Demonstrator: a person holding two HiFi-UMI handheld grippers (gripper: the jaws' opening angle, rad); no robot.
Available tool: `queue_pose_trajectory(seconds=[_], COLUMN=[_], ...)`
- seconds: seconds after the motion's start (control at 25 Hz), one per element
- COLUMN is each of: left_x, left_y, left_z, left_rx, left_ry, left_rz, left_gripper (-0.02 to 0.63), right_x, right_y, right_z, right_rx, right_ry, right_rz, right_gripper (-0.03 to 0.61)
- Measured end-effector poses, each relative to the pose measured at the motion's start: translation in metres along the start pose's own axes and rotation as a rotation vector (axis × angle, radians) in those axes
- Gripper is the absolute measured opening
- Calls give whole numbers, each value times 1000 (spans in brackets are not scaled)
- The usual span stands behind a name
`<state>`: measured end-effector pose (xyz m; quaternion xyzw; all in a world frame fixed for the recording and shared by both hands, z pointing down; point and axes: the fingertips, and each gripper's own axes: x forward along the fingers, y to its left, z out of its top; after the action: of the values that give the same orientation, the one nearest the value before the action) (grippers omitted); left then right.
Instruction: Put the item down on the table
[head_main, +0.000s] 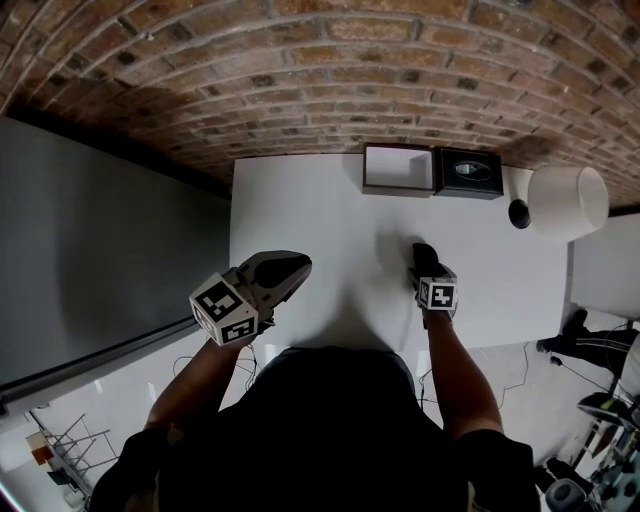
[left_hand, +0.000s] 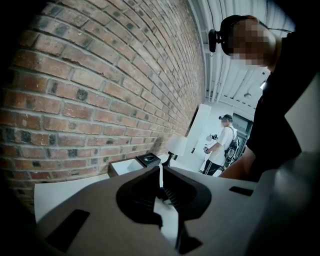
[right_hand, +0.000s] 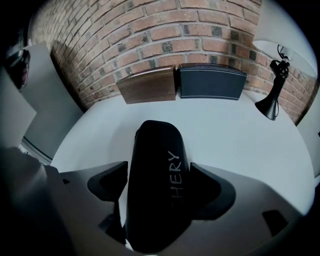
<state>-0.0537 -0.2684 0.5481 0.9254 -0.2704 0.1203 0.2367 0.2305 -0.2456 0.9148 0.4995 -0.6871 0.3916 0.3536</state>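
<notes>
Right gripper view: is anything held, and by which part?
Nothing gripped, it seems: the black oblong case lies on the white table between the right gripper's open jaws, at its middle.

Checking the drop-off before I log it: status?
Left gripper shut, empty. Right gripper open wide around black oblong lettered case. Case looks down on white table. Nothing in the way.

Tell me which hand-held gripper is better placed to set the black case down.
Right. The black case sits between the spread jaws of the right hand-held gripper, over the white table. The left hand-held gripper is empty, jaws together.
</notes>
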Motion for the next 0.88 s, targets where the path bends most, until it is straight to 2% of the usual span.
queue_pose_trajectory(seconds=[0.56,0.88], left_x=[-8,-19], left_y=[-8,-16], left_z=[5,12], left_rx=[14,31], left_ry=[-10,-13], left_rz=[-25,-37], left_gripper=[37,37], right_x=[-18,-45], right_y=[1,4], right_z=[8,15], right_rx=[5,42], right_ry=[-32,-78], right_rz=[-16,-30], right_gripper=[403,403])
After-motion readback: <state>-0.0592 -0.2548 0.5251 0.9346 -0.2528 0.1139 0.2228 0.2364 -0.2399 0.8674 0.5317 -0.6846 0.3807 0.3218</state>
